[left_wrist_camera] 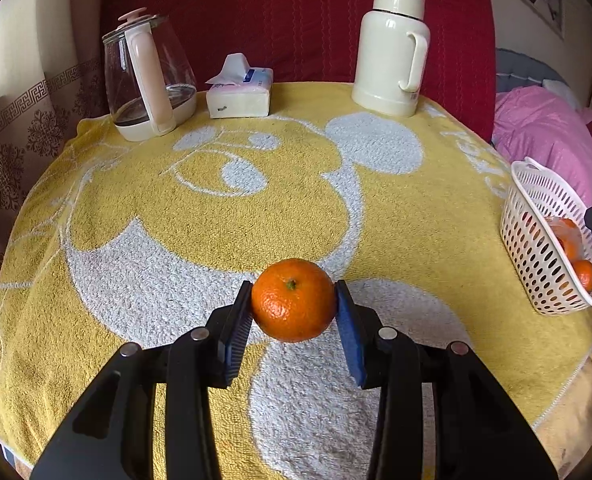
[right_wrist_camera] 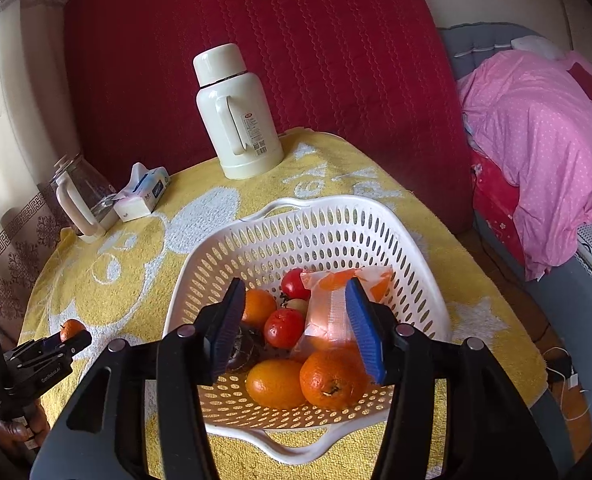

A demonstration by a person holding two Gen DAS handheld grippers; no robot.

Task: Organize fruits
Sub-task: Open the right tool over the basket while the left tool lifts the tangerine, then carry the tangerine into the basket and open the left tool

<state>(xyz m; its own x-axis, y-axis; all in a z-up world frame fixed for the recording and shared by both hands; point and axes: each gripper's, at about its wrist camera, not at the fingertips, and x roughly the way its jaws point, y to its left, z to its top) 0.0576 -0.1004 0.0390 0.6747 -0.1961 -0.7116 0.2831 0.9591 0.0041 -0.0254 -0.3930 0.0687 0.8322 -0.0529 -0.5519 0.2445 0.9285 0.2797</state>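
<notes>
Orange mandarin pinched in the left gripper, basket of fruit under the right one

Left wrist view first: the left gripper [left_wrist_camera: 294,312] has both blue pads pressed on the sides of a mandarin [left_wrist_camera: 293,300], stem end facing the camera, over the yellow towel [left_wrist_camera: 136,208]. Way past the mandarin sit a glass kettle [left_wrist_camera: 148,80], a tissue pack [left_wrist_camera: 240,90] and a cream thermos [left_wrist_camera: 394,48]; right of the mandarin is the white basket [left_wrist_camera: 536,240]. Right wrist view: the right gripper [right_wrist_camera: 296,328] hangs over the basket [right_wrist_camera: 316,224] with its jaws spread wide and nothing between them. Inside the basket are oranges [right_wrist_camera: 332,378], a couple of red fruits [right_wrist_camera: 284,328], a clear plastic bag [right_wrist_camera: 332,308] and something dark I can't make out. Left of the basket, the other gripper [right_wrist_camera: 62,342] shows up small, mandarin [right_wrist_camera: 71,328] in it.
</notes>
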